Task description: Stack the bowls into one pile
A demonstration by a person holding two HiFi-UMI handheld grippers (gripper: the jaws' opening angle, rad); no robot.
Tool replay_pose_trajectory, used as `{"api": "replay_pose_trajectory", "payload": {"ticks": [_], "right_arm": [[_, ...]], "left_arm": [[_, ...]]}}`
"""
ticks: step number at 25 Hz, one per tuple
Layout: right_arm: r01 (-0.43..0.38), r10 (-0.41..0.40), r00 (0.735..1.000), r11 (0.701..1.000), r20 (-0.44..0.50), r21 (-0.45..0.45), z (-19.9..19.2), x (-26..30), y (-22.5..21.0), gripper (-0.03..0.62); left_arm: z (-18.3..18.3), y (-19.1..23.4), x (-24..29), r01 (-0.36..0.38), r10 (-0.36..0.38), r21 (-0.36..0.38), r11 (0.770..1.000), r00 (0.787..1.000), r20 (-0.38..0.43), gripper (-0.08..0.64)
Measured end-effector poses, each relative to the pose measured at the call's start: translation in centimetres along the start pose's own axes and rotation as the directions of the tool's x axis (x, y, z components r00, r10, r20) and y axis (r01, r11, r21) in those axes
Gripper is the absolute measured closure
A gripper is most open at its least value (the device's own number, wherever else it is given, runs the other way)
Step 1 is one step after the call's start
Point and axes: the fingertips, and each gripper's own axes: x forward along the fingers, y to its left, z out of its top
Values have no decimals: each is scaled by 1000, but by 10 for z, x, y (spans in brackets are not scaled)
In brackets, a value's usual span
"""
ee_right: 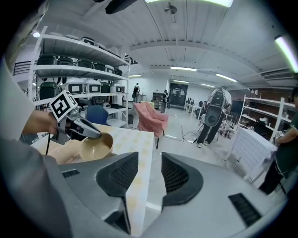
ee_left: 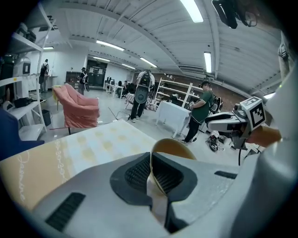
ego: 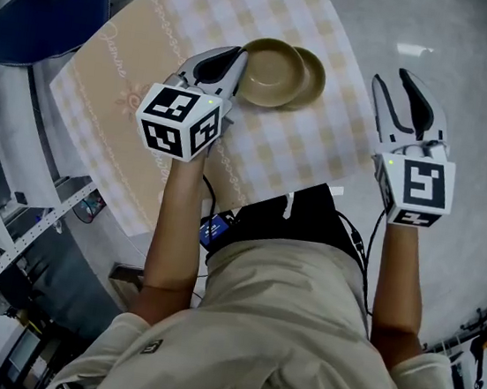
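Bowl (ego: pixel 271 73) rim clamped in my left gripper (ego: pixel 237 55); second bowl (ego: pixel 314 74) lies just rightward, partly overlapped, near tabletop (ego: pixel 153 70) right edge. My right gripper (ego: pixel 405 93) splayed, empty, beyond that edge.

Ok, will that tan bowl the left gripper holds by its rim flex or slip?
Probably stiff: the tan bowl looks undeformed though the left gripper pinches only its thin rim. Its wall looks smooth, so it might pivot or slip.

Glossy bowl (ego: pixel 272 76), matt cloth tablecloth (ego: pixel 307 149)
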Motion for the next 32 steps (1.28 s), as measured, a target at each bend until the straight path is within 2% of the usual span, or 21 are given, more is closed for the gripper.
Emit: {"api": "replay_pose_trajectory", "payload": {"ticks": [10, 19, 32], "right_arm": [[-11, 12, 1000, 1000, -19, 20, -19, 11, -10, 439], [-30, 31, 999, 999, -36, 31, -31, 23, -10, 439], [-56, 57, 998, 998, -37, 22, -25, 34, 0, 439]], "left_arm": [[-14, -16, 39, 54, -54, 0, 999, 997, -49, 540], [-29, -24, 57, 71, -67, 48, 996, 995, -76, 540], [-28, -16, 60, 62, -57, 83, 995, 997, -54, 517]]}}
